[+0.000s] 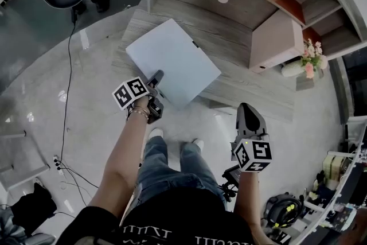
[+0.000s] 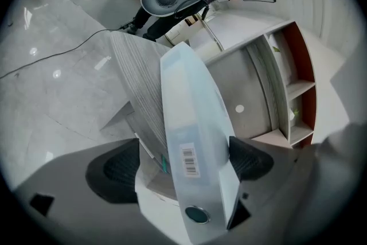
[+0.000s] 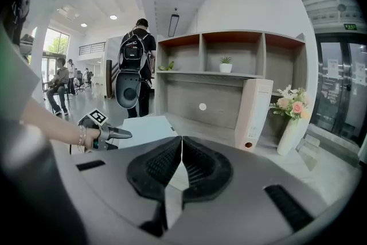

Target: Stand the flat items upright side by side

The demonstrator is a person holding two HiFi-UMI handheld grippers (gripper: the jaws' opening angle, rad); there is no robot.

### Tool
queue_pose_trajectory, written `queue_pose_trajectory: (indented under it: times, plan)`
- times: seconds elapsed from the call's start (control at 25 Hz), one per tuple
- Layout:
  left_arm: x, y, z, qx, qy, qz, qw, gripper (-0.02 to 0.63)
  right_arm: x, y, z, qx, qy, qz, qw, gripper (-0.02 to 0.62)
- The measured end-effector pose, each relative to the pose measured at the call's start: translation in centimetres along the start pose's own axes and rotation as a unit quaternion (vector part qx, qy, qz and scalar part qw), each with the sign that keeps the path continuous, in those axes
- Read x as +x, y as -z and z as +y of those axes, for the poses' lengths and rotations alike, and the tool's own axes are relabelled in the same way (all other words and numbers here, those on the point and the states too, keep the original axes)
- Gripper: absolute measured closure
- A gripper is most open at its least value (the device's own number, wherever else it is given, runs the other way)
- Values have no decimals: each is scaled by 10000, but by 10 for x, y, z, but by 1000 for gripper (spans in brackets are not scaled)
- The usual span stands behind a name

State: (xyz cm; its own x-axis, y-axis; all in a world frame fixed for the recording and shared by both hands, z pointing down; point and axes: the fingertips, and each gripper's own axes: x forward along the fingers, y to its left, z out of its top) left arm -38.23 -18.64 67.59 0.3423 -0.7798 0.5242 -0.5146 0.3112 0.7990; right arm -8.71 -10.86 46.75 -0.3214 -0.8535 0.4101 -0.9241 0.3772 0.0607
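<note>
- Open hall, polished grey floor (image 1: 86,83). Wood-grain desk (image 1: 246,92), shelf cubbies behind.
- On left gripper (image 2: 182,164): spread wide, straddling the spine of the blue binder (image 1: 172,60). One pad (image 2: 249,160) right against the spine, the other just beside it, a sliver of desk showing between. No squeeze evident, so taken as open and not yet holding.
- Blue binder itself: flat on the desk, near corner at or just over the front edge, toward the left gripper. Barcode label (image 2: 189,159) and finger hole (image 2: 197,214) on the spine, facing that gripper's camera.
- On right gripper (image 3: 182,160): pads closed together, nothing between. Hanging short of the desk, well apart from the blue binder.
- Further out: pink binder (image 1: 277,40) already upright on the desk, well to the right of the blue one. Vase (image 1: 295,69) of flowers just beyond it.
- Step, as judged: taking hold of the blue binder before tipping it up. One item standing, one still flat.
- Next, as judged: close firmly on the spine, lift, turn onto the bottom edge, carry across and set just beside the pink binder, spines the same way.
- Caution: broad cover likely to swing or sag from a grip at one end. Right gripper free for steadying.
</note>
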Motion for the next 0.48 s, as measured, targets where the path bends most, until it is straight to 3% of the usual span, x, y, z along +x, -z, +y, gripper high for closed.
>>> queue_pose_trajectory:
  times: [0.48]
  plan:
    - [-25,28,9,-503,1157,106,9920,139,-10,5,16,-73,-69,25,9999,580]
